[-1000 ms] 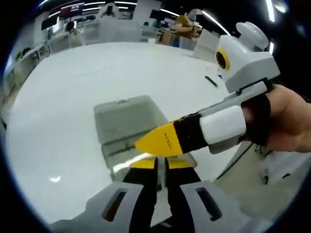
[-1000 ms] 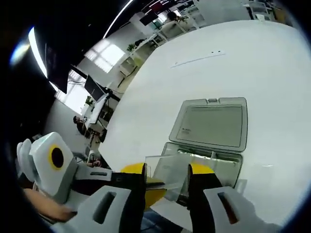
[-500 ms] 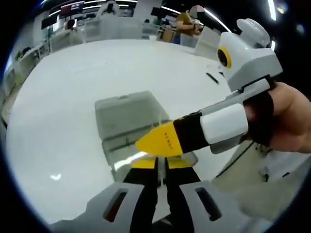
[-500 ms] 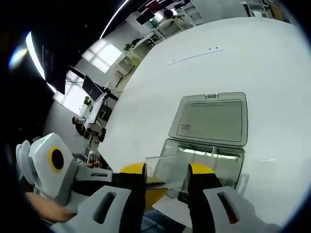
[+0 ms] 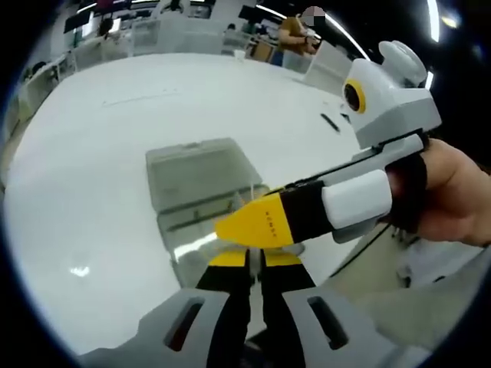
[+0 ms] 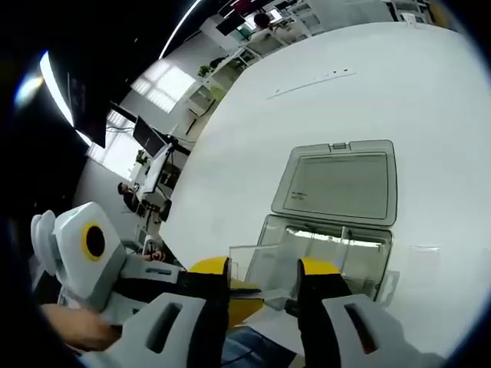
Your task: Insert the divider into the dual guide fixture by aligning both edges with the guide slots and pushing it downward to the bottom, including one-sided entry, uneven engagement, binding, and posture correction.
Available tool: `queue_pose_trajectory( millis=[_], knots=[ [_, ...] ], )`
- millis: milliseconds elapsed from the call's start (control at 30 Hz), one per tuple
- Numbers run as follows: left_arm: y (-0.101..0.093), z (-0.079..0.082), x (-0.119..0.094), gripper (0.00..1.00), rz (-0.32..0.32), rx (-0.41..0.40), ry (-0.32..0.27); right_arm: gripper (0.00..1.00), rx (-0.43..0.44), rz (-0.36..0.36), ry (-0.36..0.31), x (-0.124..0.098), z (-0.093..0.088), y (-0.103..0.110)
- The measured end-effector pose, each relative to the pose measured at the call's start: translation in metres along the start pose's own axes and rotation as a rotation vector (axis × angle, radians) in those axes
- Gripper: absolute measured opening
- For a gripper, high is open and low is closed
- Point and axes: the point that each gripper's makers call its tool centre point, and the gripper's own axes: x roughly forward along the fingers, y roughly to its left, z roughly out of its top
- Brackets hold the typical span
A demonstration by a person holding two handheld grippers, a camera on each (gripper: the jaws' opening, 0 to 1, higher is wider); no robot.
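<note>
Right gripper view: right gripper [image 6: 263, 287] and left gripper [image 6: 230, 290] each pinch the clear divider [image 6: 265, 270] just above the open box [image 6: 326, 249]. Slots are hard to see, so one edge may enter first and jam.

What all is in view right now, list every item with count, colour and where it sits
Divider: one, clear, held between the right gripper's jaws above the box.
Box: one, translucent grey, on the table, open.
Lid: one, grey, laid back flat behind the box.
Table: one, white, under everything.
Desks and monitors: several, far background.
Person: one, standing far off.
Left gripper: one, grey with yellow tips, jaws together.
Right gripper: one, same colours, gripping the divider.
Hand: one, holding the right gripper.
</note>
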Motion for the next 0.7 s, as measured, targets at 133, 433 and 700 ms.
queue_pose_trajectory(
  millis=[133, 433, 700],
  knots=[
    [-0.0001, 0.002, -0.0035, 0.0, -0.007, -0.016, -0.008, 0.3, -0.004, 0.009, -0.012, -0.0011, 0.002, 0.0034],
    [0.0037, 0.0011, -0.0055, 0.0, -0.003, 0.045, 0.005, 0.29, 0.025, -0.005, -0.02, 0.0014, 0.0022, 0.0053],
    [0.0006, 0.0059, 0.0013, 0.0, -0.061, 0.108, 0.033, 0.3, 0.053, -0.038, -0.026, -0.0026, 0.0048, -0.0021]
  ],
)
